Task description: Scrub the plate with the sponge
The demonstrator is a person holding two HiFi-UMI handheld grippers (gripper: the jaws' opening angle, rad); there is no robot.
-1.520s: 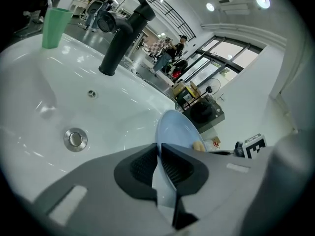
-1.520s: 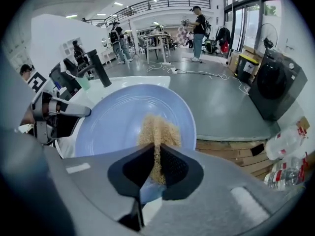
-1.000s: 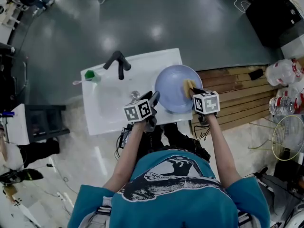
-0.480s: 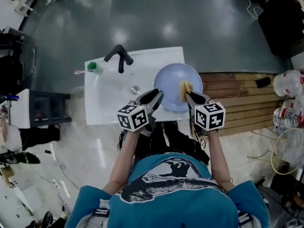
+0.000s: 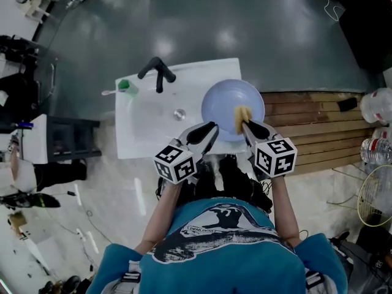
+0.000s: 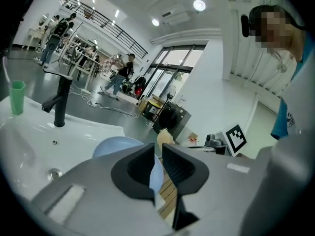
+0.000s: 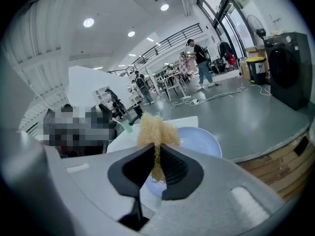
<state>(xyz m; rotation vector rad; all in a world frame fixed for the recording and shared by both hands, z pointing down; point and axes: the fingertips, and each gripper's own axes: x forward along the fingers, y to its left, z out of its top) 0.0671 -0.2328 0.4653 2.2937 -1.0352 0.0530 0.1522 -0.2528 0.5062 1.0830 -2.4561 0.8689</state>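
Note:
A pale blue plate (image 5: 226,103) lies on the right end of a white sink unit (image 5: 144,136). My right gripper (image 5: 246,125) is shut on a yellow sponge (image 5: 242,116), held over the plate's near right part; whether it touches the plate I cannot tell. In the right gripper view the sponge (image 7: 155,129) sticks up from between the jaws, with the plate (image 7: 197,139) behind it. My left gripper (image 5: 212,127) hovers at the plate's near left rim. Its jaws are closing, with only a narrow slit left (image 6: 158,149). The plate (image 6: 115,146) shows through that slit, and nothing looks pinched.
On the sink stand a black faucet (image 5: 158,72) and a green cup (image 5: 125,86) at the far left, with a drain (image 5: 179,113) mid-basin. A wooden pallet (image 5: 306,121) lies right of the sink, plastic bottles (image 5: 376,106) beyond it. Cables run across the grey floor.
Both grippers have drawn back toward the person and look larger, so higher. The left jaws have narrowed from wide apart to a slit. The sponge stays in the right gripper.

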